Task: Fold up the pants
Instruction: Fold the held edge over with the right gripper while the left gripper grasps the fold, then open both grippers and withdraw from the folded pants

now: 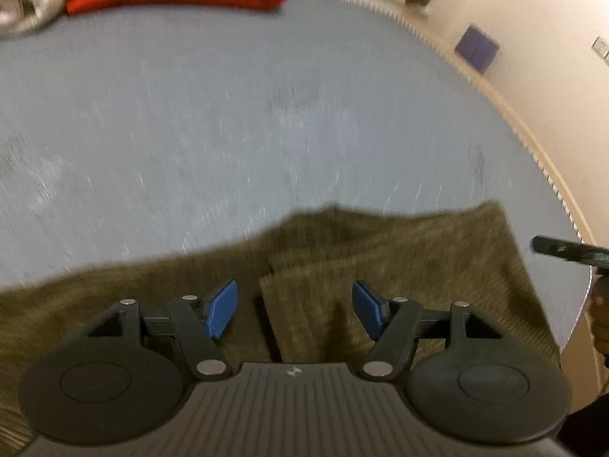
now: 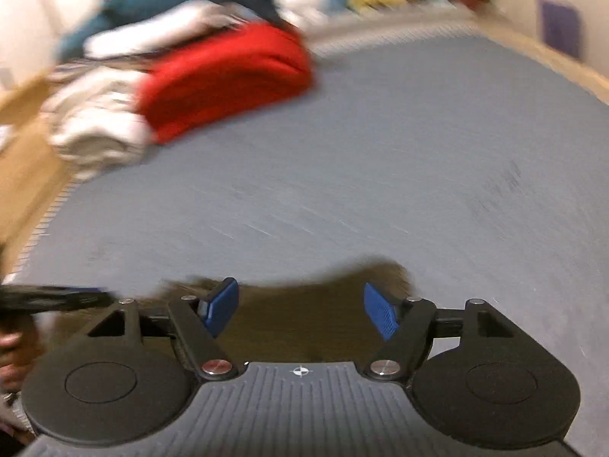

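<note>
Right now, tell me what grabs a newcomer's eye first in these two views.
The bright red folded garment at the far left of the grey mat, beside a heap of white and teal clothes. Next, the olive-brown pants lying near the mat's close edge, under the open left claw and right claw.

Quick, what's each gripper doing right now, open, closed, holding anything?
Left gripper: open, nothing held, above the olive pants.
Right gripper: open, nothing held, over the pants' edge.

The pants (image 1: 380, 259) lie on the mat's (image 1: 266, 114) near edge, clothes pile (image 2: 182, 76) far left.
</note>
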Demonstrator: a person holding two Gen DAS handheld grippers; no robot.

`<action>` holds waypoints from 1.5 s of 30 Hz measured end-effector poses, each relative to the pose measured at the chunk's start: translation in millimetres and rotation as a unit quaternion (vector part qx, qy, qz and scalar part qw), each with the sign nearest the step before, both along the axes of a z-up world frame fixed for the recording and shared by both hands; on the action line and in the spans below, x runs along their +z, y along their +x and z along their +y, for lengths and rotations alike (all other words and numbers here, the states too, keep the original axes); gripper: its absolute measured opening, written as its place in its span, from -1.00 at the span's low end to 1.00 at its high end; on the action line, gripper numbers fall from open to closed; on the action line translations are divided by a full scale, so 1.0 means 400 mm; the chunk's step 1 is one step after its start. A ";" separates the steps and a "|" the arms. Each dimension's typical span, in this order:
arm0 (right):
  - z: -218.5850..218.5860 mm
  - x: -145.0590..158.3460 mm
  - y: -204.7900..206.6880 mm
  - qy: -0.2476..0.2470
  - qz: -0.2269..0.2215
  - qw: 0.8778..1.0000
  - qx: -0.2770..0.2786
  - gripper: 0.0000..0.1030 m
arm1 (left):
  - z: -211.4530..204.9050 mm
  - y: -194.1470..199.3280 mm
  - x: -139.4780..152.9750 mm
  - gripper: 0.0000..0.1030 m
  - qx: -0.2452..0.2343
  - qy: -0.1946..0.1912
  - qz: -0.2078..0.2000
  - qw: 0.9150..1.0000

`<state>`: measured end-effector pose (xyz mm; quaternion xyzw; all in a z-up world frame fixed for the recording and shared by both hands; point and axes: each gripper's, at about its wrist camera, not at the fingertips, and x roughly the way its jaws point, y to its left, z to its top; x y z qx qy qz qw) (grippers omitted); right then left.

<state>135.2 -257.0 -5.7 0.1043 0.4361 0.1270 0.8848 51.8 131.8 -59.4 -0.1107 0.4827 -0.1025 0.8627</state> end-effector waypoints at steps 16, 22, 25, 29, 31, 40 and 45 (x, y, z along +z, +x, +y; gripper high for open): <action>-0.128 -0.151 -0.020 0.103 0.081 0.991 -0.014 -0.68 | -0.096 0.080 -0.074 -0.16 -0.016 0.019 -0.007 1.000; -0.235 -0.096 -0.049 0.125 0.052 0.990 -0.028 -0.71 | -0.184 0.086 -0.042 -0.25 -0.047 -0.010 -0.049 0.998; -0.355 -0.103 -0.056 0.138 0.073 0.985 -0.075 -0.71 | -0.267 0.089 -0.010 -0.23 -0.071 0.008 -0.085 0.994; -0.521 -0.096 -0.056 0.107 0.050 0.984 -0.135 -0.71 | -0.313 0.078 0.041 -0.07 -0.088 -0.017 -0.123 0.988; -0.573 -0.099 -0.052 0.090 0.048 0.985 -0.141 -0.67 | -0.331 0.063 0.047 -0.06 -0.111 -0.018 -0.123 0.986; -0.569 -0.111 -0.086 0.013 0.079 0.990 -0.117 0.26 | -0.312 -0.002 0.013 0.08 -0.147 0.043 -0.106 0.983; -0.571 -0.163 -0.115 0.048 0.133 0.984 -0.105 0.29 | -0.279 -0.004 0.032 0.18 -0.124 0.042 -0.108 0.986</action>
